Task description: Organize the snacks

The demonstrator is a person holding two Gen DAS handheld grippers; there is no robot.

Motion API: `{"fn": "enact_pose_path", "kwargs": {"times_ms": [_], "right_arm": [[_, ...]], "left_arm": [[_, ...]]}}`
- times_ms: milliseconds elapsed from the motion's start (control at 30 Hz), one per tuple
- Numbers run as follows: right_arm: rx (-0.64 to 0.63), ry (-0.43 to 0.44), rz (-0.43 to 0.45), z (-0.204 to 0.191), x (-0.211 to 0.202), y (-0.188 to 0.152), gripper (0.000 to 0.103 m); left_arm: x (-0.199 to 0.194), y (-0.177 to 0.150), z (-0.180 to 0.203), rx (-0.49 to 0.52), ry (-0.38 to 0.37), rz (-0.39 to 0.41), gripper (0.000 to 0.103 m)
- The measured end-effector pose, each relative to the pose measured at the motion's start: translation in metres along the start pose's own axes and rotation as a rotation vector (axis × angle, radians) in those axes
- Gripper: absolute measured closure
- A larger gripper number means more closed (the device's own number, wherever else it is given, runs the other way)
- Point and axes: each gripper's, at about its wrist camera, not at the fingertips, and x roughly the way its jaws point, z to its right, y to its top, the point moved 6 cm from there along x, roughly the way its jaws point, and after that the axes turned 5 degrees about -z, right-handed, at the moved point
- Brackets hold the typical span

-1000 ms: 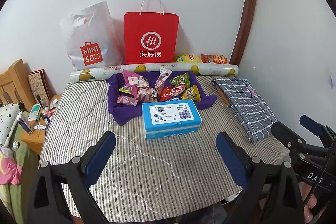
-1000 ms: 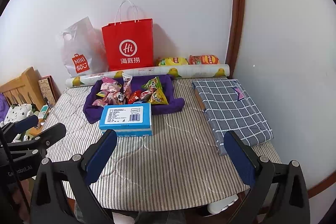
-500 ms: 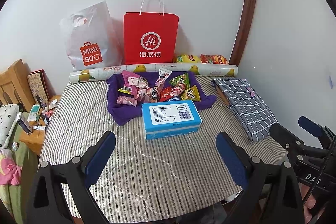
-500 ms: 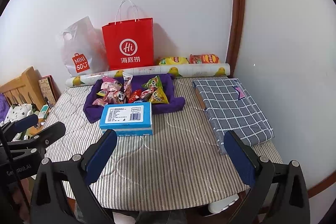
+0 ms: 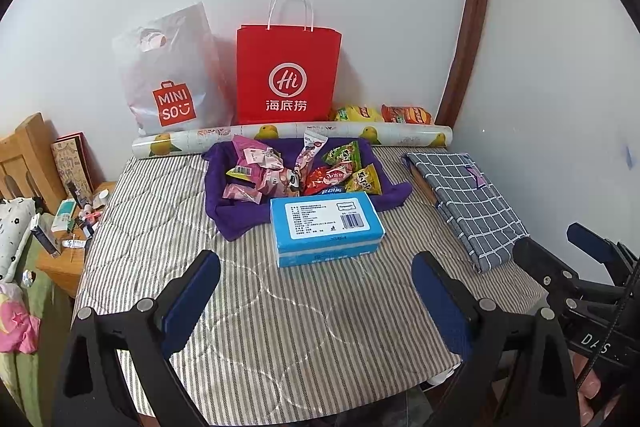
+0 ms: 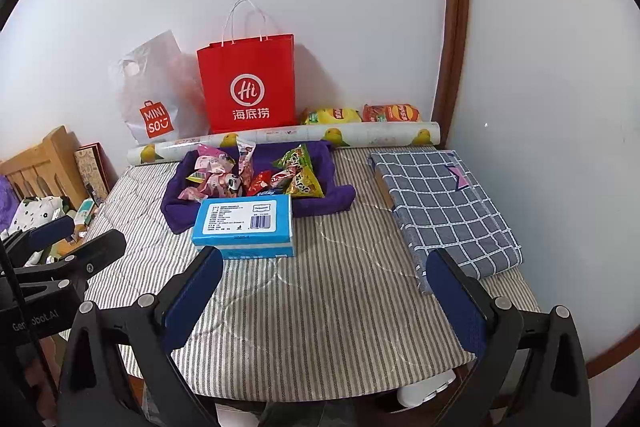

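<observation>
Several snack packets (image 5: 296, 173) (image 6: 256, 175) lie heaped on a purple cloth (image 5: 240, 219) (image 6: 340, 197) at the back middle of the striped table (image 5: 280, 327) (image 6: 340, 307). A blue tissue box (image 5: 325, 227) (image 6: 244, 223) stands just in front of the cloth. My left gripper (image 5: 316, 301) is open and empty above the table's front, short of the box. My right gripper (image 6: 324, 297) is open and empty, to the right of the box. Each gripper also shows at the edge of the other's view.
A red paper bag (image 5: 288, 75) and a white MINISO bag (image 5: 168, 79) lean on the back wall behind a printed roll (image 5: 296, 133). Two chip bags (image 5: 384, 114) lie behind the roll. A folded checked cloth (image 5: 468, 203) lies right. A cluttered wooden stand (image 5: 64, 227) is left.
Both grippers have crept slightly forward toward the box. Nothing on the table has moved.
</observation>
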Motion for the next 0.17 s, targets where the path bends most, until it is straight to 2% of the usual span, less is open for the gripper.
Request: {"fn": "enact_pose_path", "kwargs": {"times_ms": [167], "right_arm": [[-0.004,0.002,0.006,-0.0022,-0.0007,-0.0004,0.003]], "left_arm": [[0.0004,0.0031,-0.0026,0.008,0.005,0.013,0.006]]}}
